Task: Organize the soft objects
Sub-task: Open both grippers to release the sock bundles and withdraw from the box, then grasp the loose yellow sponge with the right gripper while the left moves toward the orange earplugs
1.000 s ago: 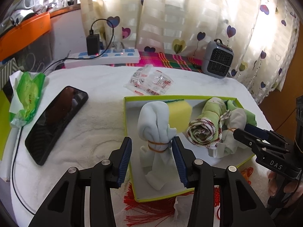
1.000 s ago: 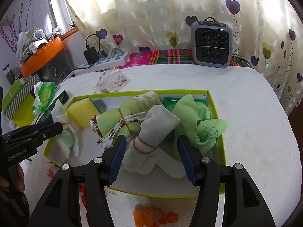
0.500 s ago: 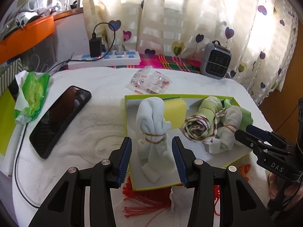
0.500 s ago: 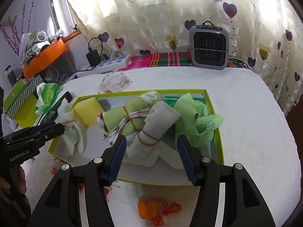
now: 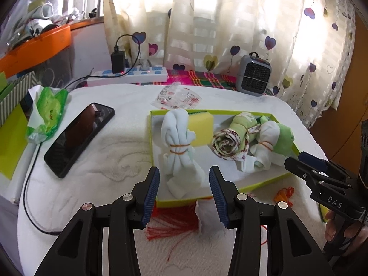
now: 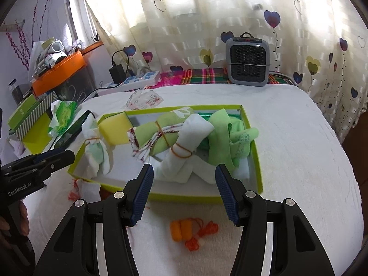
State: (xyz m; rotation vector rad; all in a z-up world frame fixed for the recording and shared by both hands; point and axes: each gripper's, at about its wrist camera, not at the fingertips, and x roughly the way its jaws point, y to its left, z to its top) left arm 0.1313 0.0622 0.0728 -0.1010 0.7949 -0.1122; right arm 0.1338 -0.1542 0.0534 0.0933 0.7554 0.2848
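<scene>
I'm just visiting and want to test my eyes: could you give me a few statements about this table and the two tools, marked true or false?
1. The yellow sponge lies inside the green box. True.
2. The left gripper is squeezing a cloth bundle. False: its jaws stand open, holding nothing.
3. The phone lies outside the box. True.
4. The right gripper holds the orange earplugs. False: they lie on the white cover, and its jaws are open.
5. The white bundle has an orange rubber band around it. True.
</scene>
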